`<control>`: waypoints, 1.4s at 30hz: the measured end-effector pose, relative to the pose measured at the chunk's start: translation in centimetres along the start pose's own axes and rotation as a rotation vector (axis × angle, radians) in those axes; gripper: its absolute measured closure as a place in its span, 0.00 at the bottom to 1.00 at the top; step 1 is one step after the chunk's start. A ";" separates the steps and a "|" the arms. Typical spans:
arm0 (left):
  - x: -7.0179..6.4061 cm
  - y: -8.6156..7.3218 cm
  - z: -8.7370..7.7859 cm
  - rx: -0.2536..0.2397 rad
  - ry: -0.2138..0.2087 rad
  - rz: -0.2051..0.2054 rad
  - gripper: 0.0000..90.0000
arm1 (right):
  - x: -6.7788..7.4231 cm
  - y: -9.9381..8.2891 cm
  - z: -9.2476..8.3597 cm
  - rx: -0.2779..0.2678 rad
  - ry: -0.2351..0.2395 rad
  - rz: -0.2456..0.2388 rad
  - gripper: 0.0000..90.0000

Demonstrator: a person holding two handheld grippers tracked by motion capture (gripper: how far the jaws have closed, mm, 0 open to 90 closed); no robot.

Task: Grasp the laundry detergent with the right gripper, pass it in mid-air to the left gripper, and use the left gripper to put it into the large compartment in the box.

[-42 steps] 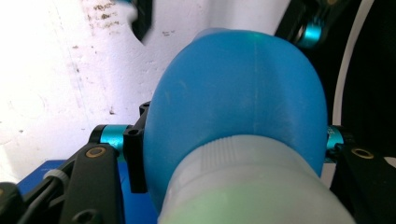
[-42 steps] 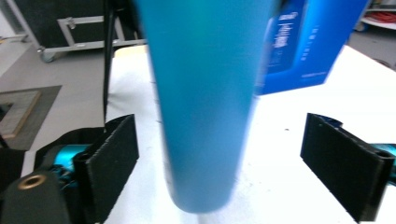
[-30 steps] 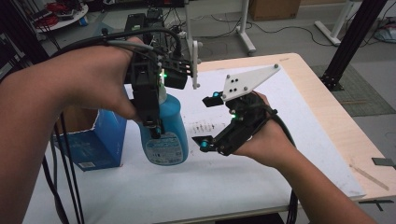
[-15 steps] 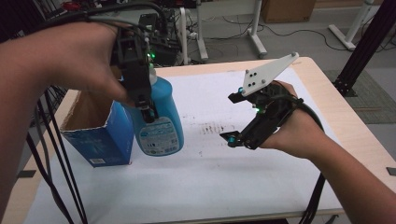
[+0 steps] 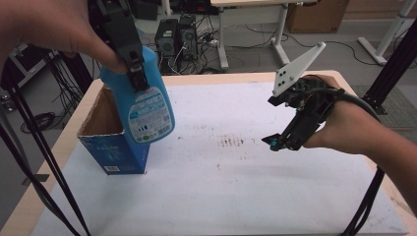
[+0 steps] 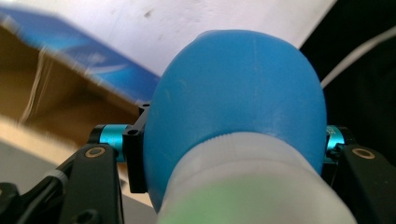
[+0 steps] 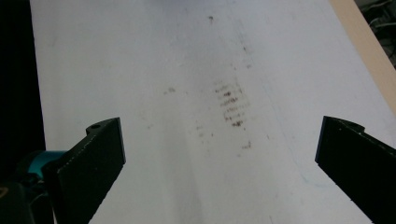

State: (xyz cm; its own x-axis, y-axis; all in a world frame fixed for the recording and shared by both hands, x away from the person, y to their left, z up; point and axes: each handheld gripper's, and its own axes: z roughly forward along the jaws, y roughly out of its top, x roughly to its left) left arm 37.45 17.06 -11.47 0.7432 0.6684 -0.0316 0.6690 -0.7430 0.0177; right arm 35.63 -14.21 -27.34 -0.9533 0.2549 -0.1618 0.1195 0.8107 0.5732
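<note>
A blue bottle (image 5: 147, 108) with a printed label hangs tilted in the air, its base over the right side of an open blue carton box (image 5: 113, 147). My left gripper (image 5: 135, 73) is shut on the bottle's upper body, held from above by a hand. In the left gripper view the bottle (image 6: 233, 93) sits between the two jaws of my left gripper (image 6: 233, 149), with the box (image 6: 56, 70) below. My right gripper (image 5: 280, 123) hovers open above the white sheet at the right. Nothing lies between the spread jaws of my right gripper (image 7: 224, 158).
A white sheet (image 5: 236, 196) covers the wooden table (image 5: 216, 77) and bears brown smudges (image 5: 236, 142) near its middle; the same smudges (image 7: 231, 105) lie under my right gripper. Black cables (image 5: 29, 162) hang at the left. Desks and computer cases stand beyond the far edge.
My left gripper has lifted the bottle up and leftward, from beside the box to above its right side. My right gripper has risen a little and stays open.
</note>
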 end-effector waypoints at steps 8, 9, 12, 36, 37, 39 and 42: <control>4.1 -1.8 -1.2 -0.021 0.028 -0.325 0.42 | -1.1 -0.5 -1.1 0.061 -0.020 -0.004 0.01; 4.5 -2.0 -1.2 -0.012 0.037 -0.360 0.42 | -1.1 -0.6 -1.3 0.060 -0.027 -0.005 0.01; 5.7 -2.5 -1.0 0.003 0.065 -0.450 0.42 | -1.2 -0.7 -1.2 0.062 -0.031 -0.008 0.01; 11.2 -2.4 8.8 0.088 0.017 -0.486 0.42 | -0.9 -1.3 -0.1 0.085 -0.047 0.005 0.01; 11.2 -2.4 8.8 0.088 0.017 -0.486 0.42 | -0.9 -1.3 -0.1 0.085 -0.047 0.005 0.01; 11.4 -2.4 10.2 0.100 0.020 -0.419 0.42 | -0.9 -1.3 0.2 0.091 -0.044 0.005 0.01; 11.6 -2.4 11.5 0.103 0.023 -0.347 0.42 | -0.9 -1.3 0.4 0.093 -0.045 0.006 0.01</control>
State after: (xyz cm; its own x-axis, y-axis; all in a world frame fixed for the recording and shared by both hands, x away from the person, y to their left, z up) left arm 44.32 26.19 -23.36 0.4732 0.8809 0.0044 0.8775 -0.4710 -0.0906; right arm 36.40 -15.28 -28.27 -0.9394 0.2815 -0.1955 0.1524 0.8541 0.4974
